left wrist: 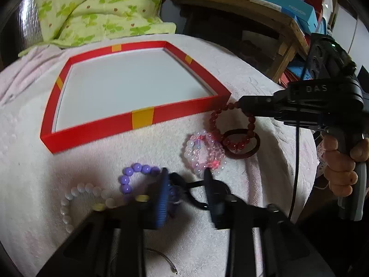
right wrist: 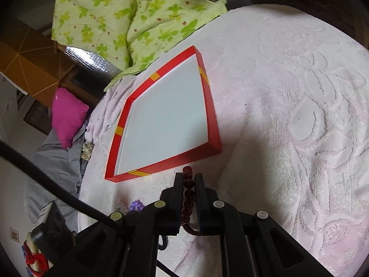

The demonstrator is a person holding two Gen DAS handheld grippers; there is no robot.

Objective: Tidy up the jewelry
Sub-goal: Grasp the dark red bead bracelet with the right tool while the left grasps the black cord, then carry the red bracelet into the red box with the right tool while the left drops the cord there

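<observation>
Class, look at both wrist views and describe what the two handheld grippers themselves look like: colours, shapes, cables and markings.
Both are black plastic tools with two flat, parallel fingers. The left gripper has blue ribbed pads and pale round bolt caps. The right gripper carries white lettering "DAS", a green indicator light, a grey handle and a black cable hanging down.

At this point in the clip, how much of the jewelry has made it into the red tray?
None yet: the red tray shows only its bare white floor. In hand: the right tongs are shut on the dark red bracelet, just outside the tray. The left tongs straddle a black item I cannot identify near the purple bracelet. Left on the blanket: pink bracelet, white bracelet, brown ring.
</observation>
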